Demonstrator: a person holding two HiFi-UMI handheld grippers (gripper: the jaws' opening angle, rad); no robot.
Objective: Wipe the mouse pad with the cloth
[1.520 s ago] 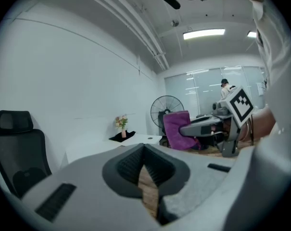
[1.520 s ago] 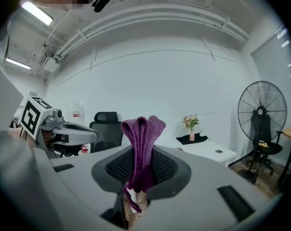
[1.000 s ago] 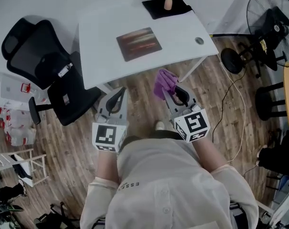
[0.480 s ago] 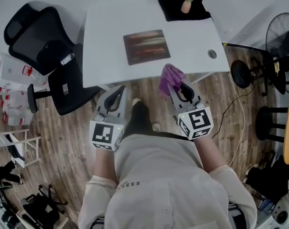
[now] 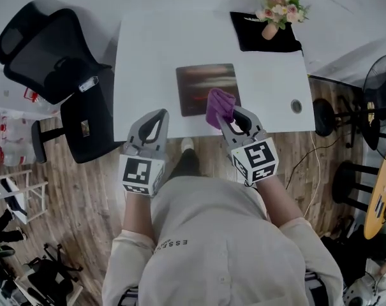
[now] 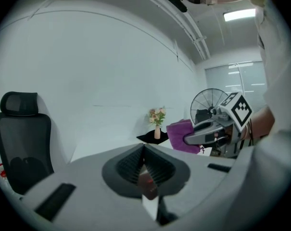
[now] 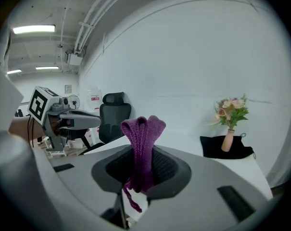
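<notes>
Both grippers have moved forward to the white desk (image 5: 148, 56), so the purple cloth (image 5: 219, 106), clamped between the jaws of the right gripper (image 5: 226, 120), now appears above the near edge of the mouse pad (image 5: 199, 81), ready to wipe, while the left gripper (image 5: 158, 115) has its jaws closed on nothing.

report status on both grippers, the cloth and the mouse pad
Right gripper shut on purple cloth, over near right edge of mouse pad, contact unclear. Left gripper shut, empty, at desk near edge. Nothing on pad; flower vase far back.
</notes>
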